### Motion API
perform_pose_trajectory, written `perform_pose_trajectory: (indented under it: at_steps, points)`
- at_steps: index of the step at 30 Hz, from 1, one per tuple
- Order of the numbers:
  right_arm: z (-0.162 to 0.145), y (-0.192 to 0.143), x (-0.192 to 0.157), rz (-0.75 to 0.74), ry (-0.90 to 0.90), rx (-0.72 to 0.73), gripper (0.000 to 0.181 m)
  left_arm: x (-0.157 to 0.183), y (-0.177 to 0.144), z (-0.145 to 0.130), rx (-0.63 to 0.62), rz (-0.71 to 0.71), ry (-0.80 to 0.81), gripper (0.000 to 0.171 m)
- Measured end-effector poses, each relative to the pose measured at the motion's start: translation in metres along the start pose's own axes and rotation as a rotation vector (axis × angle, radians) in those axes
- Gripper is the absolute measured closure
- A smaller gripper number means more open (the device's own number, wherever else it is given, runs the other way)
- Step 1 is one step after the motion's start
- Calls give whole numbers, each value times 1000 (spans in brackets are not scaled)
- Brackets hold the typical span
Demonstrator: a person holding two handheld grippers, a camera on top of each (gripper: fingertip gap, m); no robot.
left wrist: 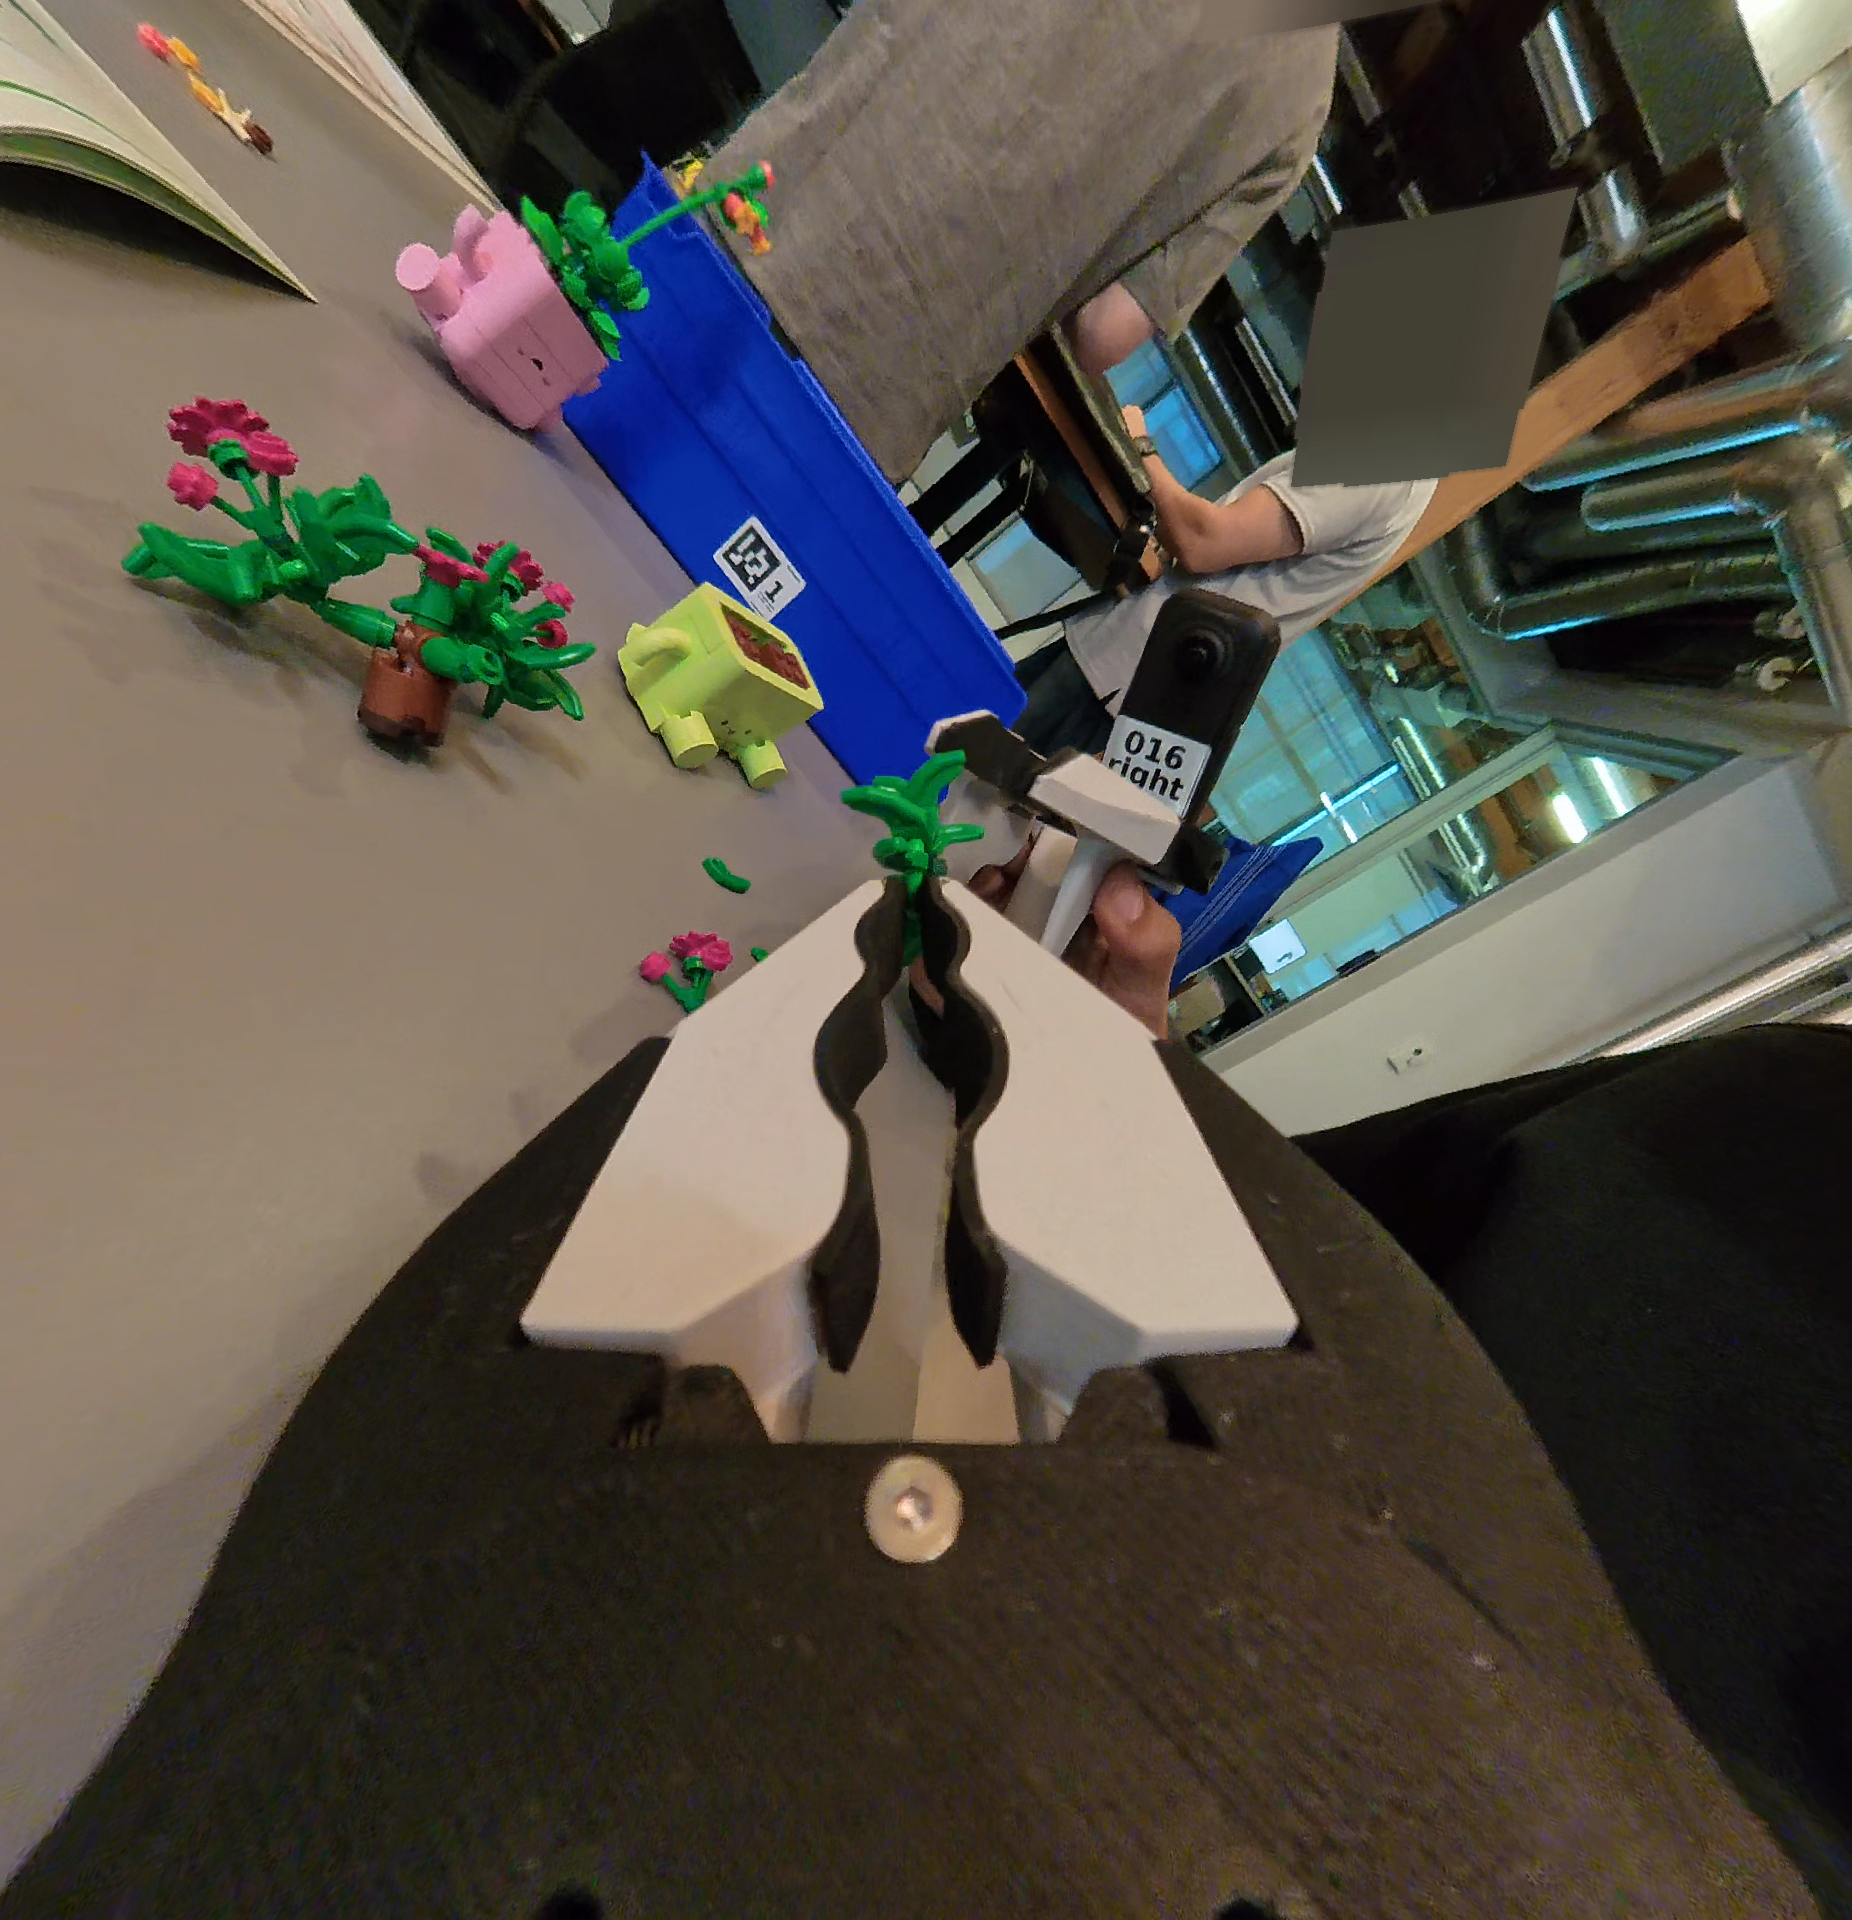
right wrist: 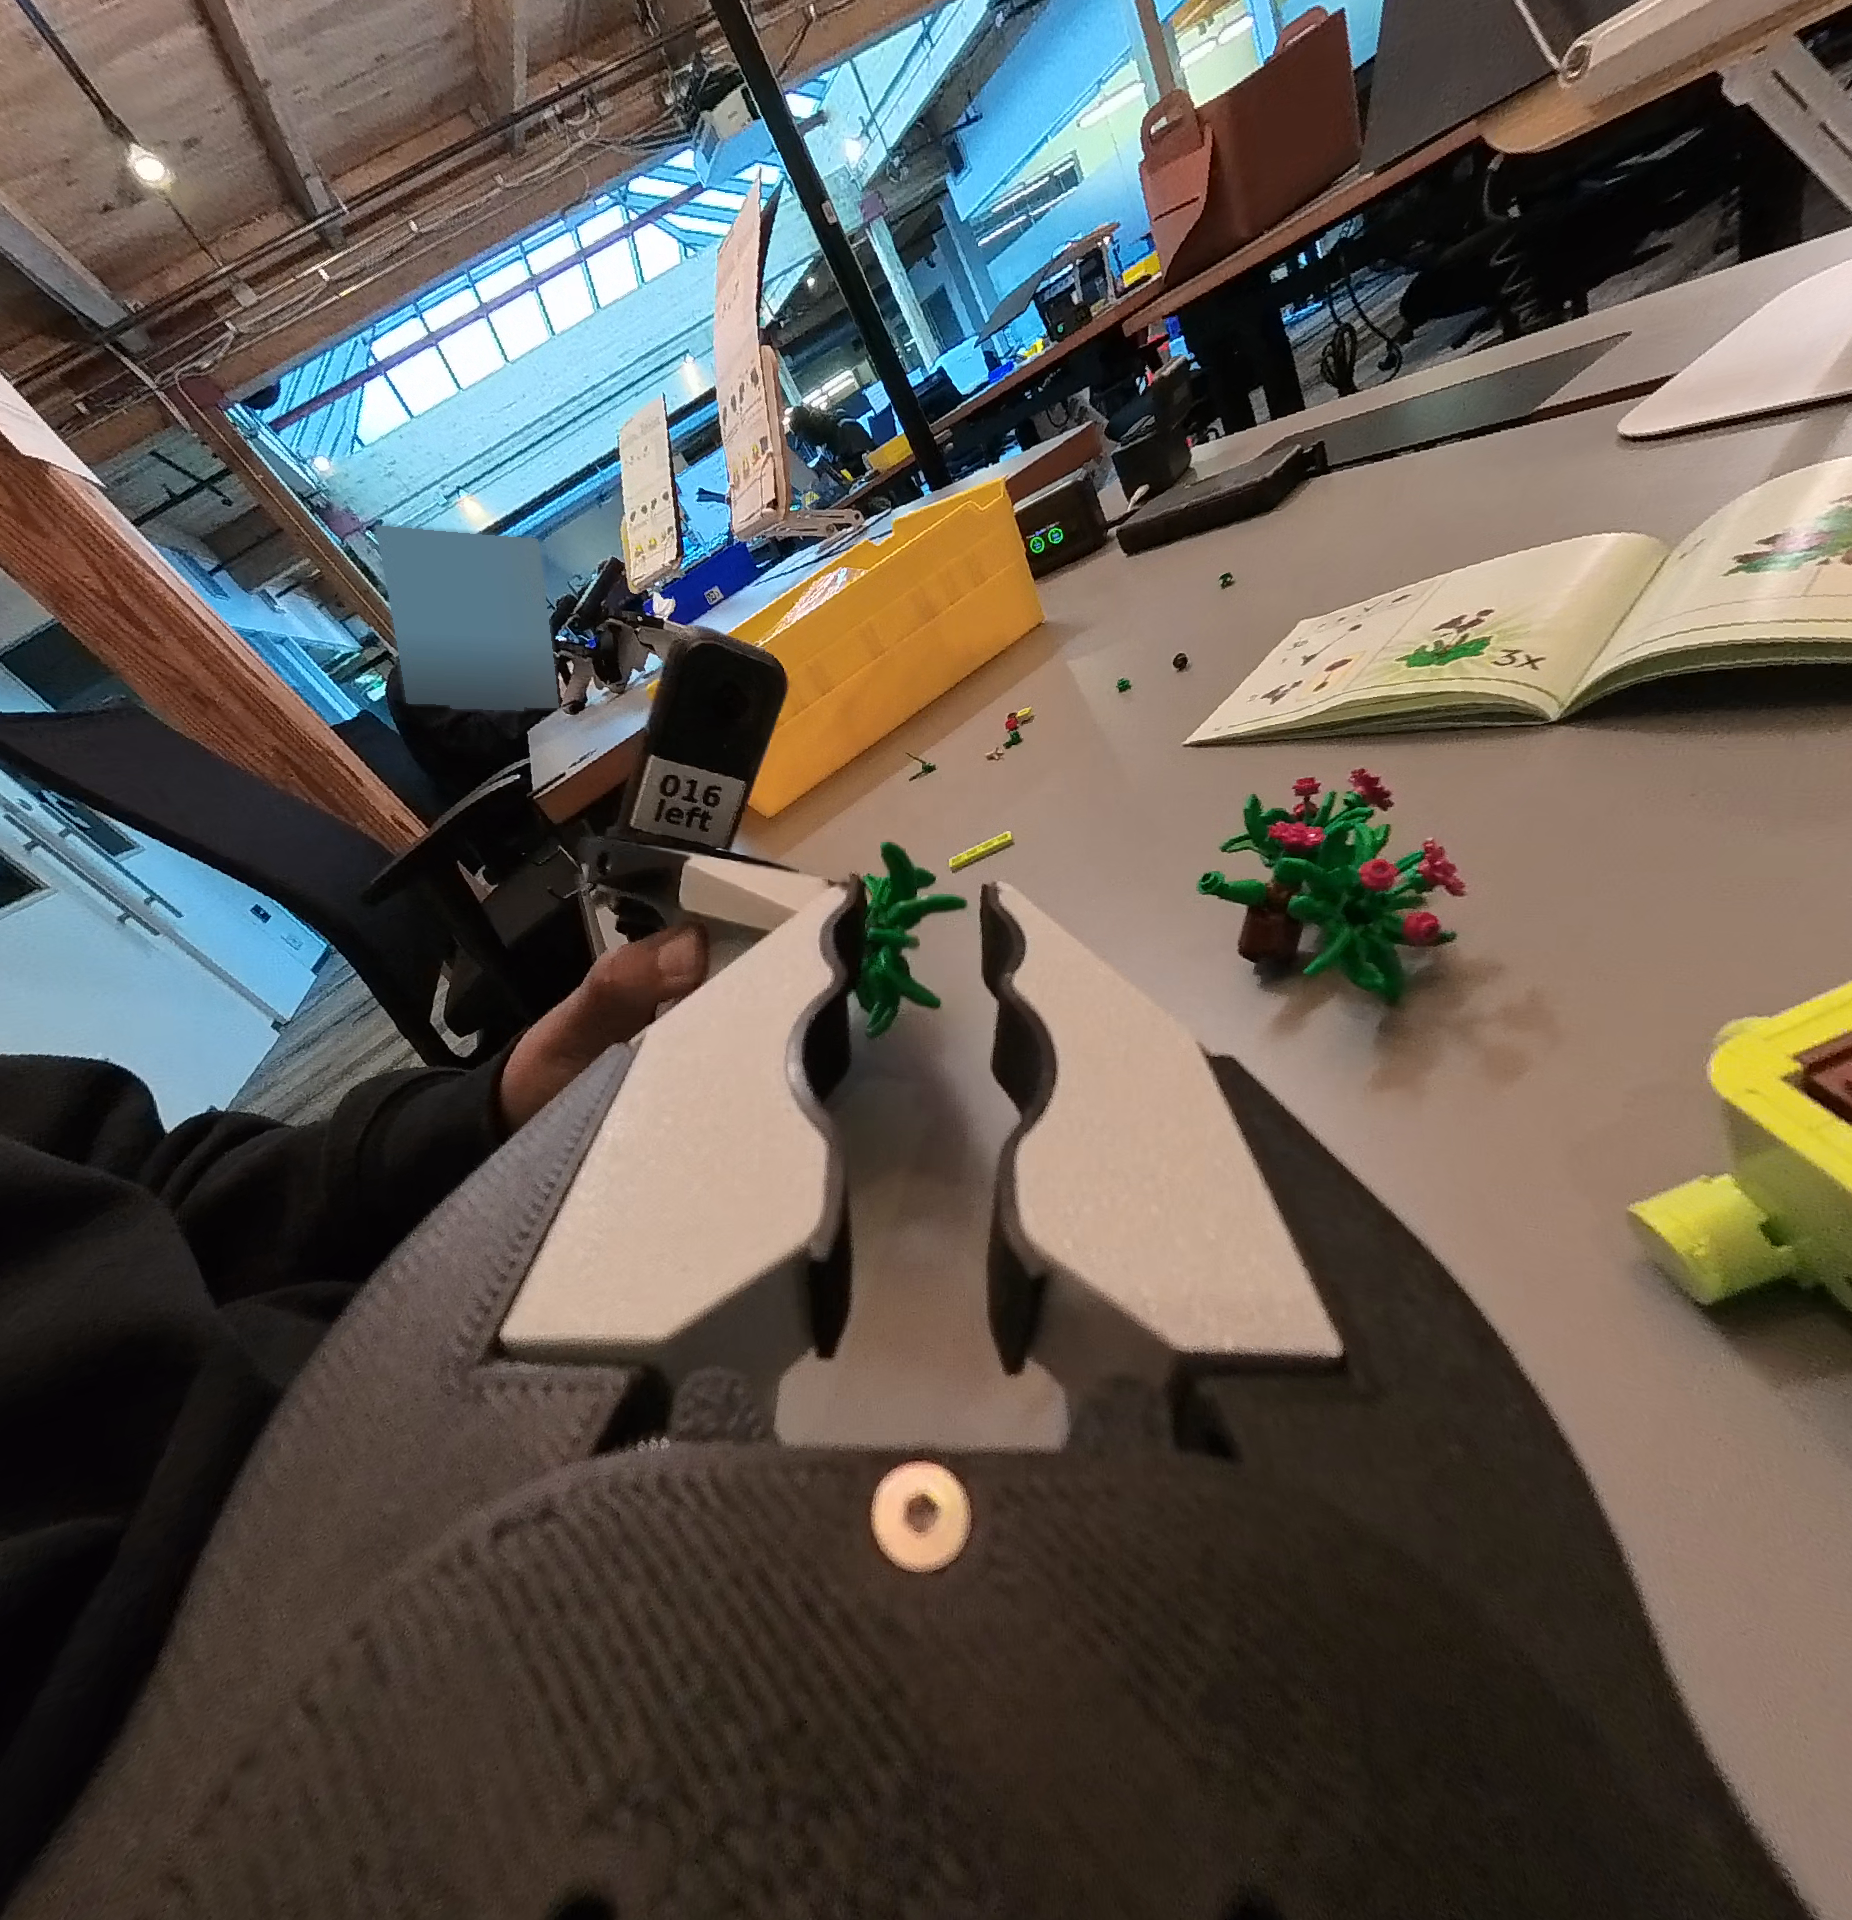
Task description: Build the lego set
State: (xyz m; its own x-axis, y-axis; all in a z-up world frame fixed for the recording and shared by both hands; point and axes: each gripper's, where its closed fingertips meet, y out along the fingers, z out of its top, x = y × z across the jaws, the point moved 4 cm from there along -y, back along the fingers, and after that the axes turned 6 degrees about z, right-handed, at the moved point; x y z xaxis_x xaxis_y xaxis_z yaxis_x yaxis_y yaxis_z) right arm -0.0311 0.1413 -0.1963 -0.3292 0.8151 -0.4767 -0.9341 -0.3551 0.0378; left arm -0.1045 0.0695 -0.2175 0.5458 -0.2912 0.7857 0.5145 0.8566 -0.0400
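Observation:
My left gripper point(left wrist: 909, 906) is shut on a green leafy lego stem point(left wrist: 917, 826) and holds it above the grey table. The stem also shows in the right wrist view point(right wrist: 894, 940), sticking out of the left gripper point(right wrist: 787, 894). My right gripper point(right wrist: 917, 906) is open, its fingers on either side of the leaves, the left finger close to them. A lime-green lego pot point(left wrist: 724, 691) with a brown top lies on the table. A flowering lego plant on a brown base point(right wrist: 1337, 899) lies beside it.
A pink lego pot with a green plant point(left wrist: 506, 312) stands by a blue bin point(left wrist: 756, 468). A loose flower stem point(left wrist: 236, 499), a small pink sprig point(left wrist: 693, 961) and a green leaf point(left wrist: 727, 876) lie on the table. An open booklet point(right wrist: 1524, 644) and a yellow bin point(right wrist: 901, 623) lie farther off. The tips of one gripper are about 4 centimetres away from the tips of the other.

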Motion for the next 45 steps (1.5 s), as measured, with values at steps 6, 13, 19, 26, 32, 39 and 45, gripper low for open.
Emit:
perform_pose_trajectory:
  at_steps: [6, 13, 19, 26, 32, 39, 45]
  points:
    - [0, 0, 0, 0, 5, 0, 162, -6, -4, 4, 16, -22, -101, 171]
    - [-4, 4, -5, -1, -44, -39, 162, -6, -7, 8, 41, -54, -149, 171]
    - [-10, 11, -14, -15, -151, -98, 161, -1, -4, 4, 23, -36, -47, 171]
    - [-7, 7, -12, 95, 45, -32, 156, 12, -6, 7, 76, -118, 38, 171]
    - [-10, 13, -21, 174, 70, -33, 157, 21, -2, 2, 50, -175, 81, 171]
    - [-10, 14, -26, 206, 63, -16, 170, 23, -1, 0, 33, -185, 85, 171]
    - [-8, 12, -24, 221, 93, 9, 172, 22, -1, 2, 53, -182, 78, 158]
